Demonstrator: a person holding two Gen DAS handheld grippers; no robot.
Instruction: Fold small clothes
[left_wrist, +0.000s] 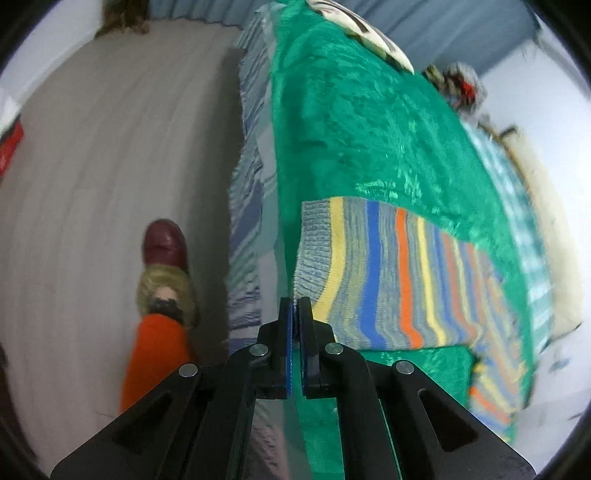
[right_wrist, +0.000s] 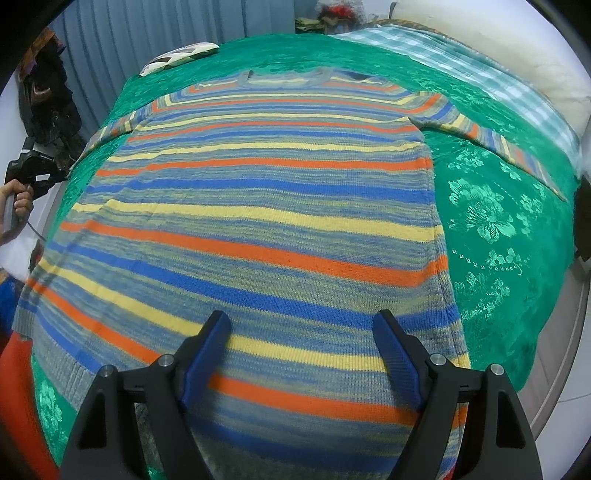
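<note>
Striped knit in orange, yellow, blue and grey fills most of the right wrist view: a small sweater (right_wrist: 258, 206) lies spread flat, front up, on a green floral bedspread (right_wrist: 491, 221), its collar toward the top of the frame, its hem at the bottom, and one sleeve angled out to the upper right. The right gripper (right_wrist: 301, 325) hovers over the hem area at bottom centre with its blue-padded fingers spread wide and nothing between them. In the left wrist view the left gripper (left_wrist: 295, 306) sits at bottom centre with its fingers drawn together at the ribbed hem corner of the sweater (left_wrist: 388, 273); a sliver of something pale shows between the tips, so it looks pinched on the hem edge, though the contact is too small to be certain. Judging by the garment lying fully open, folding has barely started; the layout and first grasp seem to be in hand. Next, the right gripper would need to lower and close on the opposite hem corner before any fold is lifted.
</note>
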